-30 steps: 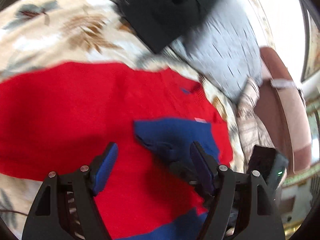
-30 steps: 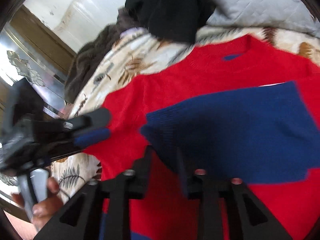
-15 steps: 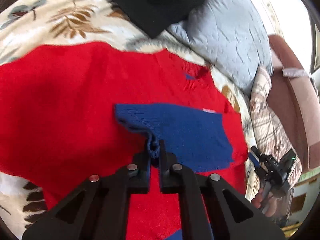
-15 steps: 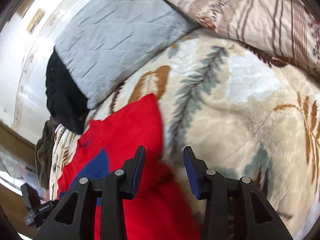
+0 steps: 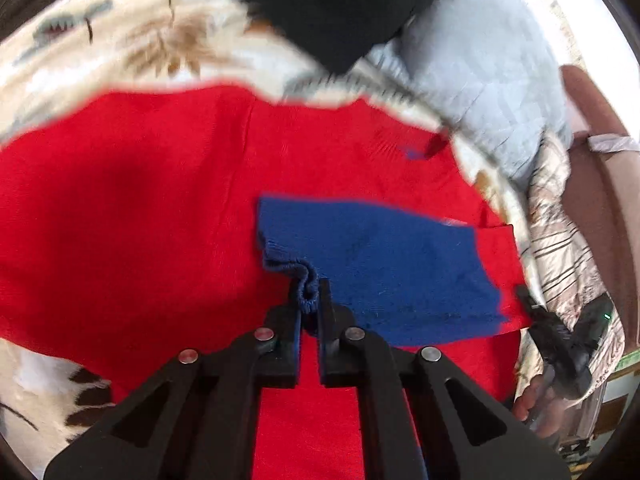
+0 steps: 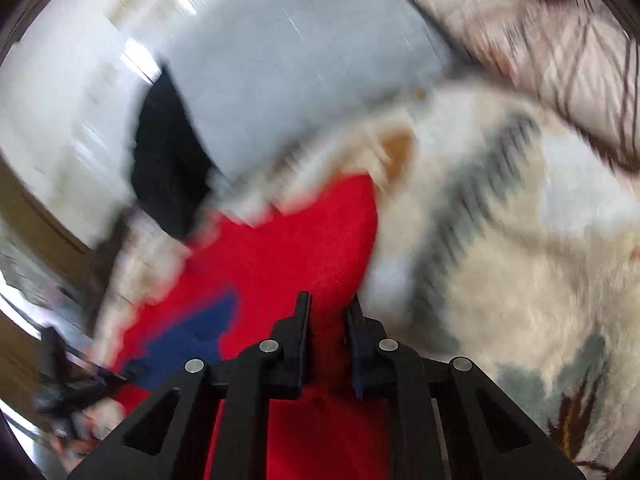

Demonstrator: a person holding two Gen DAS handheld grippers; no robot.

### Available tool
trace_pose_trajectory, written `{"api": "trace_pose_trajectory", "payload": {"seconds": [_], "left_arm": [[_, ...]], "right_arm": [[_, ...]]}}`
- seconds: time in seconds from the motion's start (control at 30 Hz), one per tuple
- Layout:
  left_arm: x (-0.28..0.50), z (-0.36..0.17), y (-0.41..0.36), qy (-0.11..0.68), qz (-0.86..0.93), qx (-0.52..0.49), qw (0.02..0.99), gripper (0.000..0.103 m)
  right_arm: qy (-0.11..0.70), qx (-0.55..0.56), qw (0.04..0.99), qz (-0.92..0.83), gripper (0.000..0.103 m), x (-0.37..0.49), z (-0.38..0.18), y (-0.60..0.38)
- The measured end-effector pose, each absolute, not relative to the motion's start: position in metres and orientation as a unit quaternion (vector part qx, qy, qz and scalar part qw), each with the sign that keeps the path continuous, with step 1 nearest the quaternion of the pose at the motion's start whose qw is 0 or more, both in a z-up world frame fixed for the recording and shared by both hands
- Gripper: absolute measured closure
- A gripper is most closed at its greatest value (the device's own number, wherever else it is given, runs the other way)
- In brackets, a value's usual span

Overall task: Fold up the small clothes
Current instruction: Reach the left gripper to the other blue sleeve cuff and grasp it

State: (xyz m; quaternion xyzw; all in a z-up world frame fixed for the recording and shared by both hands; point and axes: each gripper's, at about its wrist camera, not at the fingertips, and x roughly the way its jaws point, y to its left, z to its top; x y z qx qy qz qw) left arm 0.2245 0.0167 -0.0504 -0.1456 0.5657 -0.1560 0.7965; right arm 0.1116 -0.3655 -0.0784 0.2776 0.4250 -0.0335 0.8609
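A red sweater (image 5: 140,208) lies spread on a leaf-patterned blanket (image 5: 120,32). Its blue sleeve (image 5: 384,264) is folded across the red body. My left gripper (image 5: 308,292) is shut on the blue sleeve's ribbed cuff (image 5: 306,286). In the right wrist view my right gripper (image 6: 328,304) has closed onto the red sweater's folded side edge (image 6: 320,248), with red fabric between its fingers. The right gripper also shows in the left wrist view (image 5: 560,344) at the sweater's right edge.
A black garment (image 5: 340,8) and a grey quilted pillow (image 5: 480,72) lie behind the sweater. A striped cushion (image 6: 540,40) and a brown sofa arm (image 5: 600,200) are to the right. The blanket (image 6: 520,260) extends right of the sweater.
My left gripper closed on the blue cuff a second ago and still holds it. My right gripper left the sleeve, moved to the sweater's right edge and closed on the red fabric.
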Motion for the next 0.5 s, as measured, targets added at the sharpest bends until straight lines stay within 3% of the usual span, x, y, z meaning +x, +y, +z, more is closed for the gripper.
{"api": "trace_pose_trajectory", "payload": {"seconds": [0.1, 0.17, 0.27, 0.33, 0.43, 0.5], "left_arm": [[0.223, -0.04, 0.026, 0.566, -0.162, -0.156, 0.793, 0.097], [0.22, -0.025, 0.042, 0.541, -0.155, -0.179, 0.807, 0.096], [0.217, -0.009, 0.056, 0.515, -0.156, -0.202, 0.818, 0.086], [0.218, -0.013, 0.053, 0.517, -0.159, -0.202, 0.817, 0.077], [0.225, -0.043, 0.034, 0.562, -0.144, -0.163, 0.798, 0.076], [0.227, -0.053, 0.03, 0.571, -0.137, -0.157, 0.794, 0.077]], "right_arm": [[0.395, 0.299, 0.867, -0.06, 0.073, 0.1, -0.062, -0.37], [0.362, 0.291, 0.883, -0.058, 0.073, 0.093, -0.044, -0.365], [0.343, 0.249, 0.905, -0.035, 0.073, 0.094, -0.027, -0.341], [0.368, 0.229, 0.901, -0.015, 0.073, 0.106, -0.034, -0.321], [0.444, 0.197, 0.874, -0.024, 0.075, 0.121, -0.064, -0.297], [0.424, 0.177, 0.887, -0.037, 0.073, 0.118, -0.056, -0.28]]}}
